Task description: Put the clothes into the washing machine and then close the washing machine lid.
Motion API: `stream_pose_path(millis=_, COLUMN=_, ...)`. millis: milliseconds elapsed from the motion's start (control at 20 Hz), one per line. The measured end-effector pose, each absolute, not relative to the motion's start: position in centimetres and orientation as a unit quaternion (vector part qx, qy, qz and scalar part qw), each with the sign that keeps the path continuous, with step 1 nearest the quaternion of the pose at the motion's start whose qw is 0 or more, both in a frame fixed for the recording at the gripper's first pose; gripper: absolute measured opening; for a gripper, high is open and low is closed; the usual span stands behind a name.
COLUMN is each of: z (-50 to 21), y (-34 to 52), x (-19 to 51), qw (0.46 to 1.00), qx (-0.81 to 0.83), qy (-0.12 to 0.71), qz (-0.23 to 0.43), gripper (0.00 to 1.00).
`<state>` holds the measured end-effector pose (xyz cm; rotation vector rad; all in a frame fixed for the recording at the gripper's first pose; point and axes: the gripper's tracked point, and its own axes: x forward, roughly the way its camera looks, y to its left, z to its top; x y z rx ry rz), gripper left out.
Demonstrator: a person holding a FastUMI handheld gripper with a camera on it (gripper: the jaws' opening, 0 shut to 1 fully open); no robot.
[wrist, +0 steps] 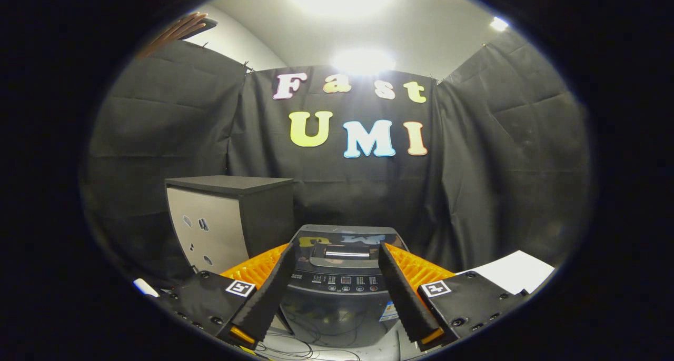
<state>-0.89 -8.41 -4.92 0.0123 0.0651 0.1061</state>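
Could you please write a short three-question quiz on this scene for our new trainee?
1. True or false: the lid of the washing machine is down.
2. What do the gripper fingers hold? A) a shirt B) nothing C) the lid handle
3. Name the thing standing beside the machine, next to the booth wall.

Key:
1. True; the lid lies flat, handle on top.
2. B; the fingers are spread apart, with the machine beyond them.
3. The cabinet.
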Motion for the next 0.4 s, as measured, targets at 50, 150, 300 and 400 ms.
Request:
stream_pose_path(millis=50, z=-4.99, y=-8.55, x=-0.92, qw=0.998, qx=0.004, qy=0.031, qz=0.053, gripper=0.98)
stream_pose_path(millis=150, z=-5.34, y=-9.09, x=-0.91, qw=0.998, qx=0.004, qy=0.033, qz=0.052, gripper=0.98)
stream_pose_path(millis=300, z=-5.48, y=-9.45, x=-0.96, qw=0.998, qx=0.012, qy=0.035, qz=0.049, gripper=0.98)
stream_pose_path(millis=400, z=-5.68, y=-9.37, x=-0.95, qw=0.998, qx=0.013, qy=0.038, qz=0.051, gripper=0.98)
